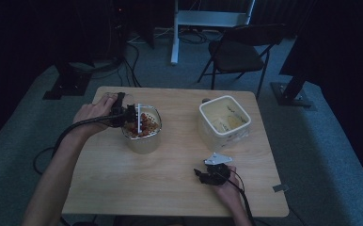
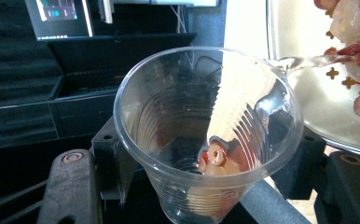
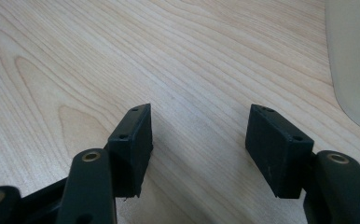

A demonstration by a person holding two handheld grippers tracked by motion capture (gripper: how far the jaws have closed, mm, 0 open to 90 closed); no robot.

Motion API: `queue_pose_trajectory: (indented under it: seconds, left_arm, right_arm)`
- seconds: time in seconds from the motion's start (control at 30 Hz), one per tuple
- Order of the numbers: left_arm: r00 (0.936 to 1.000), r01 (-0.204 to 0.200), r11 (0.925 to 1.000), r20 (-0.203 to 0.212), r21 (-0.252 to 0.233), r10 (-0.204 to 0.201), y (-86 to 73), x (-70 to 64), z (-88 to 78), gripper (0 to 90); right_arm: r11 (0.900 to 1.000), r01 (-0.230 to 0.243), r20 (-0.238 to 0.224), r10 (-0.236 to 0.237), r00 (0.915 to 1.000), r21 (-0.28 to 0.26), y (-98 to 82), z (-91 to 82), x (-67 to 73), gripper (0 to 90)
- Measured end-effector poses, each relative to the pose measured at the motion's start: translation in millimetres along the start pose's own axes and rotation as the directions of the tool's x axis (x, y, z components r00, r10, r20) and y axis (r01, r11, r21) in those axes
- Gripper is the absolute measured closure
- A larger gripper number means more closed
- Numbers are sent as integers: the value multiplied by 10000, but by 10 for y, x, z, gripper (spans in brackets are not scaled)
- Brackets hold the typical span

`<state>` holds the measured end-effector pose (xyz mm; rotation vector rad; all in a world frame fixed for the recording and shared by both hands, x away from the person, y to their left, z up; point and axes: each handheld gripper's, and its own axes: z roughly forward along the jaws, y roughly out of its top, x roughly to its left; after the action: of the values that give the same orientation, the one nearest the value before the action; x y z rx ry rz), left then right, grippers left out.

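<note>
A dim lab: camera stand bases (image 1: 67, 84), floor cables (image 1: 128, 66), folding chair (image 1: 238, 54).

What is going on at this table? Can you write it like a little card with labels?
table: light wood
left gripper: shut on a clear plastic cup, tipped over the strainer
clear plastic cup: a few red and pale bits inside, liquid running from its lip
strainer: white, with holes, holds red and pale bits, sits in a round container
right gripper: open, nothing between its jaws, resting low over the table near the front edge
square tub: white, open, right of the round container
</note>
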<state>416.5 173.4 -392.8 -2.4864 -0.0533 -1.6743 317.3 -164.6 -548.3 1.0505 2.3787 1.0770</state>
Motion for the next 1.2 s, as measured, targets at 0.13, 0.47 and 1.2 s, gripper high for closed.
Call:
queue_pose_trajectory:
  seconds: [0.13,0.47,1.2]
  left_arm:
    - [9999,-158,9999,-25,21,158,7,-13,2,350]
    - [9994,-353,9994,-43,64,353,21,-25,1,350]
    - [9972,-715,9974,-209,101,717,68,-14,-11,350]
  right_arm:
    - [10000,1,1,-1,10000,-1,0,0,0,407]
    - [10000,16,5,-16,10000,-8,0,0,-1,407]
    - [10000,1,2,-1,10000,-2,0,0,0,407]
